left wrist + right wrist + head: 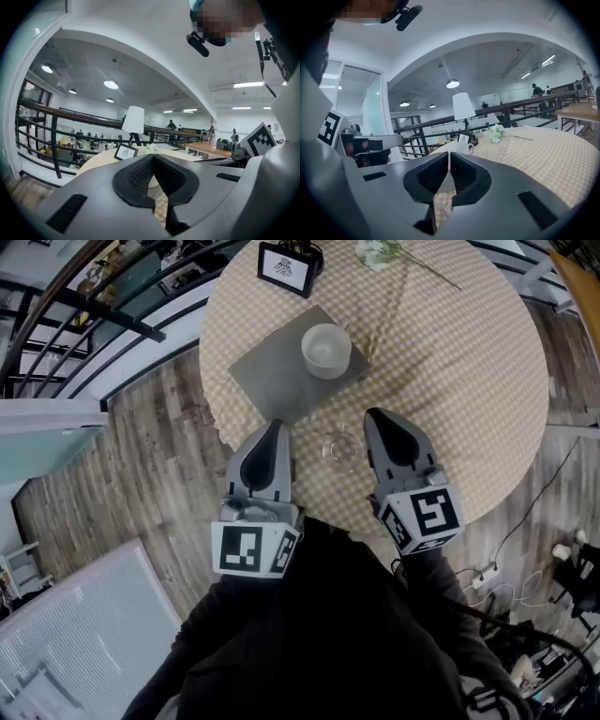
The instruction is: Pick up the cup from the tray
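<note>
A white cup (326, 350) stands on a flat grey tray (267, 371) on the round checked table (469, 362). My left gripper (277, 426) hangs shut at the tray's near corner, with nothing between its jaws. My right gripper (375, 415) is shut and empty too, just nearer than the cup and a little to its right. In the right gripper view the cup (460, 148) and its handle peek over the closed jaws of the right gripper (449, 154). In the left gripper view the left gripper (153, 157) hides most of the cup.
A clear glass (340, 448) stands on the cloth between the two grippers. A framed sign (286, 266) and a white flower (380, 251) lie at the far side, beside a lamp (463, 107). A railing (84, 324) runs left of the table.
</note>
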